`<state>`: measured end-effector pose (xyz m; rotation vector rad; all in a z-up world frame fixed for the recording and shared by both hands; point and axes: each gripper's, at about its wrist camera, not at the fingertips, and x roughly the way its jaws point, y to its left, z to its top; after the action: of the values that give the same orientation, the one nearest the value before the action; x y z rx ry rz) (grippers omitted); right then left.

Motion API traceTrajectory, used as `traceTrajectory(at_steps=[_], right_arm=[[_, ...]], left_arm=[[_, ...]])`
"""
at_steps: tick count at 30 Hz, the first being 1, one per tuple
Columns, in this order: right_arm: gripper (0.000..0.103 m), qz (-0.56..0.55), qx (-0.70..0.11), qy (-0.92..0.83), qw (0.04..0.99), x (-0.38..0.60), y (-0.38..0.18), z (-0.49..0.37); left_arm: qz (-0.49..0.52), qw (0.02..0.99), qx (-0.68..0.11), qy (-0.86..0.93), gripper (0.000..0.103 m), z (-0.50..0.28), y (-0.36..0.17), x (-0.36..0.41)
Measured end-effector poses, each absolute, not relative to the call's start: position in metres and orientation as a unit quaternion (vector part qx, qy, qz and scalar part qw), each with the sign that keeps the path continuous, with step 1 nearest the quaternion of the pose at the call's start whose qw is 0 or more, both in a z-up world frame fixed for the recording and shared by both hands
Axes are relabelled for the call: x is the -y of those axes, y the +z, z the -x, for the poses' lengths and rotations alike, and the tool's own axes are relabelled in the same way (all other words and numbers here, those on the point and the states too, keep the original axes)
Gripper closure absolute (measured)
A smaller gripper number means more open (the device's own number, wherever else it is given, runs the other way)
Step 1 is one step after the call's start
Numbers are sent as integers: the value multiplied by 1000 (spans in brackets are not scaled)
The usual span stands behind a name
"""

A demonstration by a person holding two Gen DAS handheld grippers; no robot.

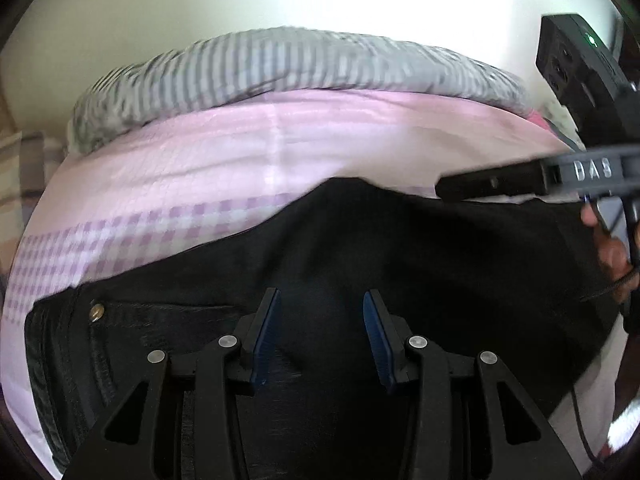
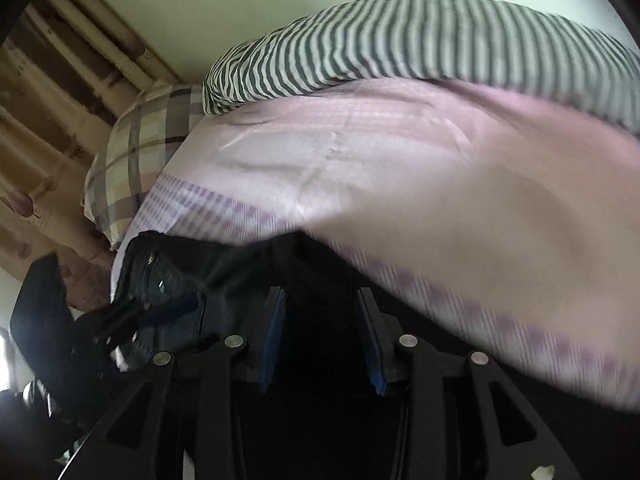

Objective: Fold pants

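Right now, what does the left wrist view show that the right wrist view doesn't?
Only the left wrist view shows the brass button and the right claw reaching in. Only the right wrist view shows the plaid pillow and curtain. Both show the black pants, pink sheet and striped duvet.

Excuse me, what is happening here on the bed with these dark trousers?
A person holding a gripper in each hand is folding black pants that lie on a pink sheet. The left gripper and the right gripper both hang just over the dark cloth with fingers apart, gripping nothing. A striped blanket lies bunched behind.
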<state>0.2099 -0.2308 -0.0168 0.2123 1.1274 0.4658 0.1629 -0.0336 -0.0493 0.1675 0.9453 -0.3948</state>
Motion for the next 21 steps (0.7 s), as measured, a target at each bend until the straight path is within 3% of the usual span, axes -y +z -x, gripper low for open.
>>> traceTrajectory(at_steps=[15, 19, 21], right_arm=[[69, -119, -531, 67, 836, 327, -33, -156], [93, -153, -526, 52, 835, 350, -41, -155], [96, -168, -522, 54, 834, 357, -44, -156]], left_arm=[[-109, 842, -471, -241, 59, -173, -73, 112], [-126, 845, -465, -230, 58, -181, -80, 114], [-130, 848, -462, -226, 55, -187, -82, 114]])
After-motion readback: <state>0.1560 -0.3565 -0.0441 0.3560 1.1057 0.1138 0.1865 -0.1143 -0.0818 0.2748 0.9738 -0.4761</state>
